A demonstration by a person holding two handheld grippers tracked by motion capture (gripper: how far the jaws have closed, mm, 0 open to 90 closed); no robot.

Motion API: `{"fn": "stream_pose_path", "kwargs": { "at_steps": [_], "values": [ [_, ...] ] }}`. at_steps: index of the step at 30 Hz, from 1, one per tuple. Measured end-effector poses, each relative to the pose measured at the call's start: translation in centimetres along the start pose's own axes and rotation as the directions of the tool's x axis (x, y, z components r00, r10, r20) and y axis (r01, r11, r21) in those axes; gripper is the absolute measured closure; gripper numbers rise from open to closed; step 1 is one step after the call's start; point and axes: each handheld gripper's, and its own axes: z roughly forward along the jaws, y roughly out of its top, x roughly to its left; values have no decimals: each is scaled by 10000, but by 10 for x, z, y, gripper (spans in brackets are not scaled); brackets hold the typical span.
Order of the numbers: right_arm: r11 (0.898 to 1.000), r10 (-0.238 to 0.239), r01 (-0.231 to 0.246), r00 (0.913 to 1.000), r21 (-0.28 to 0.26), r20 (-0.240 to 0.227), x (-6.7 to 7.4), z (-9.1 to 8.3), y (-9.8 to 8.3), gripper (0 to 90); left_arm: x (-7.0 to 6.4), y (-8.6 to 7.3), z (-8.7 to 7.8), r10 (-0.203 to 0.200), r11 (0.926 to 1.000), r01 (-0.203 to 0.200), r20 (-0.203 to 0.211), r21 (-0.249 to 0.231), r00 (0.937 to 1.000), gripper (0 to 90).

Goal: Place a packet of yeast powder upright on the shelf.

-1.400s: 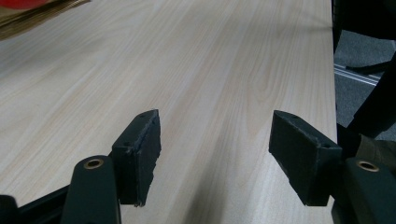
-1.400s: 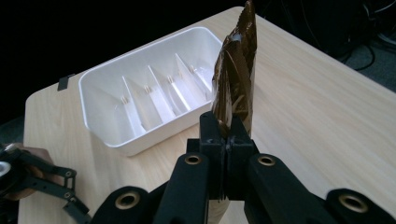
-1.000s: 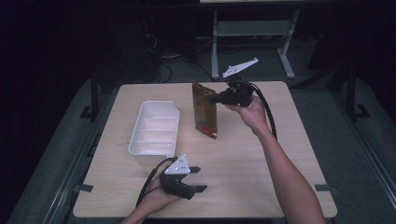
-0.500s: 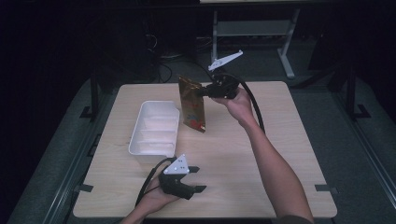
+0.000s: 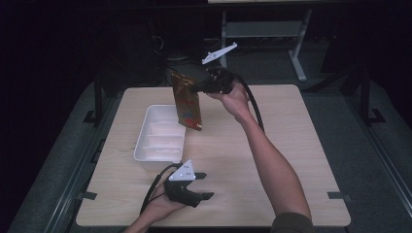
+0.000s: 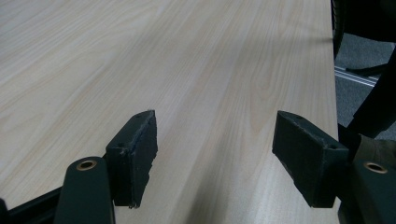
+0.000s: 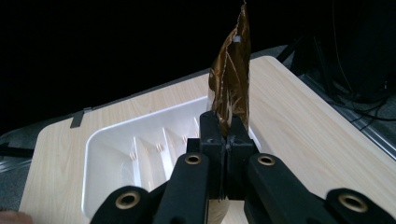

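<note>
a: a person's right claw [image 5: 198, 89] is clamped on a glossy brown-gold pouch [image 5: 187, 103], lifted above the far side of a pale wooden desk [image 5: 291, 145]. what grips it?

b: both black jaws pressed together on one edge of the pouch [image 7: 231, 88], as the right gripper view has it; the foil stands on edge straight ahead of the claw [image 7: 223, 135], creased and shining.

a: and below the claw?

b: a white plastic tray [image 5: 156, 156] with ribbed dividers sits on the desk under and just to the near-left of the pouch. in the high view the pouch's bottom corner hangs over the tray's far right rim; whether it touches cannot be told. the right gripper view shows the tray [image 7: 107, 158] directly beneath the clamped jaws.

a: the other hand?

b: the left claw [image 5: 206, 185] rests low at the near edge of the desk, just near of the tray, held in the person's left hand [image 5: 160, 206]. its jaws stand apart, with nothing between them but bare wood grain, per the left gripper view [image 6: 212, 149].

a: how far between the two claws?

b: well apart: the tray lies between them, the right one raised at the far side, the left one down at the near side.
</note>
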Motion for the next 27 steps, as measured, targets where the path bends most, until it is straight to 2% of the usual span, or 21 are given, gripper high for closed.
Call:
{"fn": "stream_pose_path", "kwargs": {
  "at_steps": [7,10,13,17,20,23,27],
  "values": [
    [9997,-219,218,9997,-98,-79,-1,14,17,889,-1,-1,0,-1,10000,1,0,30,10000,303],
    [9998,-171,170,9998,-101,-143,-3,20,22,889,-1,-1,-1,17,10000,-17,-3,17,10000,300],
    [9993,-376,376,9993,5,-4,-2,26,28,889,-2,-1,-2,17,10000,-17,4,-5,10000,299],
    [9991,-418,418,9991,42,-6,-5,32,35,889,-1,-1,-3,-5,10000,4,-29,-47,10000,299],
    [9988,-475,475,9989,-86,-20,-6,37,38,889,-1,-1,-4,-7,10000,6,-29,-67,10000,298],
    [9988,-480,480,9988,7,-33,-8,45,40,889,-1,-2,-3,-3,10000,3,-35,-57,10000,296],
    [9980,-618,615,9979,173,179,-9,57,41,889,-1,-2,-4,-12,10000,11,-50,-91,10000,294]
  ]
}}
